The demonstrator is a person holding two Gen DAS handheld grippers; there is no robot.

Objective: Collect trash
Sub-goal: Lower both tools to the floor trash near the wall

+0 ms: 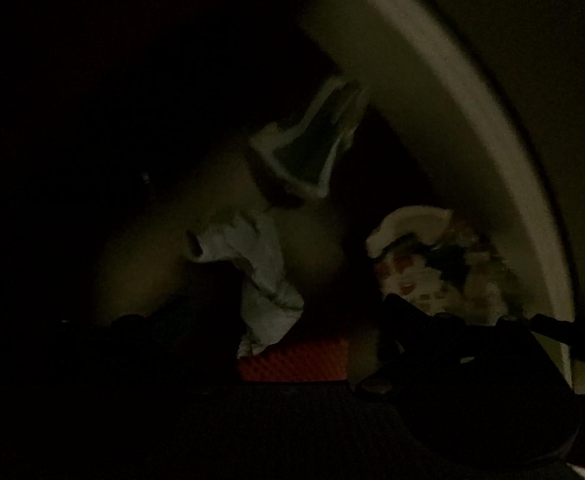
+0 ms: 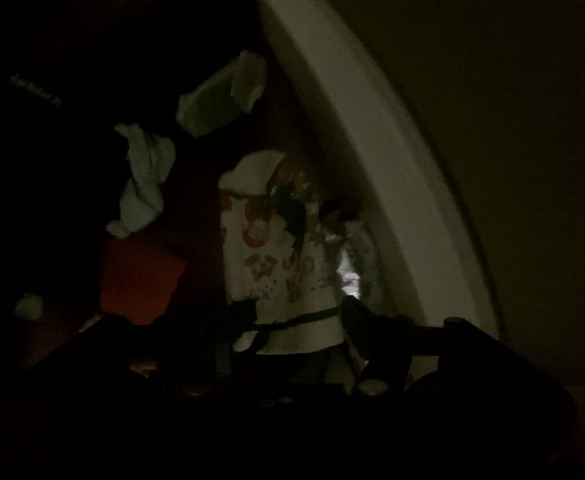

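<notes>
Both views are very dark, looking into a pale round bin with a curved rim (image 1: 472, 120). In the left wrist view a crumpled white tissue (image 1: 260, 280) hangs at my left gripper (image 1: 292, 344), above its orange pad; whether the jaws grip it is too dark to tell. A greenish wrapper (image 1: 312, 148) lies beyond. In the right wrist view my right gripper (image 2: 292, 320) is shut on a crumpled patterned paper wrapper (image 2: 280, 248) with red and green print. The tissue (image 2: 144, 184) and the green wrapper (image 2: 220, 96) show to its left.
The bin's rim (image 2: 372, 140) curves down the right side close to both grippers. The patterned wrapper also shows at the right of the left wrist view (image 1: 432, 260). An orange-red patch (image 2: 140, 280) sits at the lower left. Everything else is black.
</notes>
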